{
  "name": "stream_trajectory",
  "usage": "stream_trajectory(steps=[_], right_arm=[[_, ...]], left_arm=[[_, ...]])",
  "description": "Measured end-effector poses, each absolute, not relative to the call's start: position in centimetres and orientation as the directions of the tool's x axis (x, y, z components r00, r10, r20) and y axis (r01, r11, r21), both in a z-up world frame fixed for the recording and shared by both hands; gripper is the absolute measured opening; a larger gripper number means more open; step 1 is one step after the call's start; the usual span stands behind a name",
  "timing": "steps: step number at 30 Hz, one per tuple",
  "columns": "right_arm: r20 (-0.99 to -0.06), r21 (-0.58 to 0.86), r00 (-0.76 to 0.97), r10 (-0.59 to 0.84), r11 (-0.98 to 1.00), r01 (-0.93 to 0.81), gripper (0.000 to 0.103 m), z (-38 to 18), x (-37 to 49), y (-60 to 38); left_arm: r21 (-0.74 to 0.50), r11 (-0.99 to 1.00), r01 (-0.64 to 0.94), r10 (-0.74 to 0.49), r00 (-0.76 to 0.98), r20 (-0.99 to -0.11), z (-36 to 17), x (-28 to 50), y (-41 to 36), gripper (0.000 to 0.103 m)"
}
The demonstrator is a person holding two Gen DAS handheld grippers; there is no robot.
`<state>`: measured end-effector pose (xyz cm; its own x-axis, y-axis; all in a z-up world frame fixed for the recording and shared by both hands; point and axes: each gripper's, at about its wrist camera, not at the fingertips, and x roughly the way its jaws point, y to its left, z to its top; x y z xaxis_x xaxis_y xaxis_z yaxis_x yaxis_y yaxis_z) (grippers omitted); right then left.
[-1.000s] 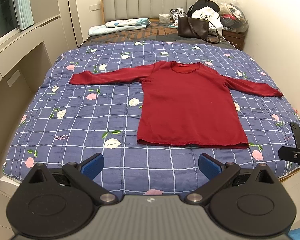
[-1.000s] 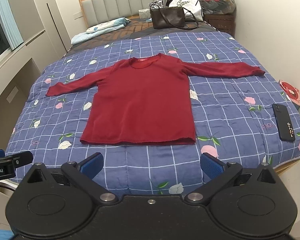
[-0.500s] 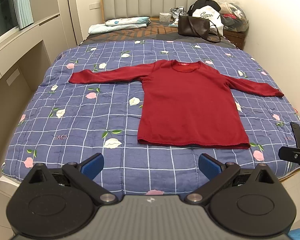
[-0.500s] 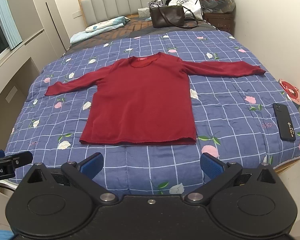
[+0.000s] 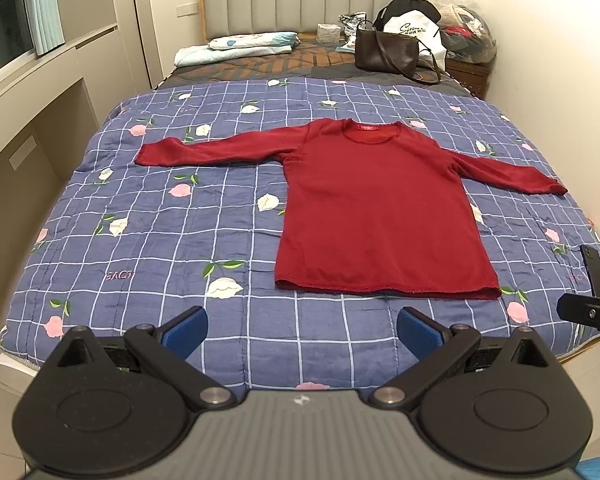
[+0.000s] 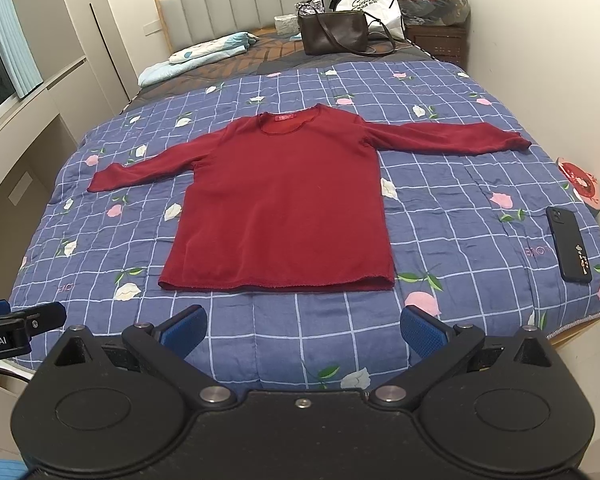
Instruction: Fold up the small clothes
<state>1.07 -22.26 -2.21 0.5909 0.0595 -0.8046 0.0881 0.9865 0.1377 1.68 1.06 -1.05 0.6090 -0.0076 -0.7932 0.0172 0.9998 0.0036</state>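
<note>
Two grippers held wide apart over the foot of a bed, one red top spread flat on it.

The left gripper [image 5: 302,330] and the right gripper [image 6: 303,330] both have their blue-padded fingers spread wide with nothing between them, short of the hem of the red long-sleeved top [image 5: 380,208]. The top lies face up on a blue checked quilt [image 5: 160,248] printed with flowers, collar toward the headboard and both sleeves stretched out sideways. A black phone [image 6: 569,243] rests on the quilt near its right edge, well apart from the top. Past the quilt, folded pale bedding [image 5: 240,45] and a dark brown shoulder bag [image 5: 388,54] sit near the grey padded headboard [image 5: 300,4]. Pale built-in cabinets [image 5: 40,92] run along the left wall beneath a window; a plain wall closes the right side.
</note>
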Motion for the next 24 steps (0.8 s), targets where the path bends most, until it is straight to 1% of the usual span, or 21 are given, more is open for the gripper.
stream_trajectory(steps=[18, 24], right_arm=[[-0.802, 0.132, 0.595, 0.044, 0.986, 0.106, 0.103, -2.6, 1.2, -22.5], [-0.805, 0.123, 0.592, 0.030, 0.986, 0.117, 0.103, -2.1, 1.3, -21.2]], left_arm=[[-0.015, 0.999, 0.051, -0.043, 0.605, -0.795, -1.3, 2.2, 2.1, 0.103], [-0.019, 0.998, 0.061, -0.051, 0.600, -0.798, -1.5, 2.4, 2.5, 0.103]])
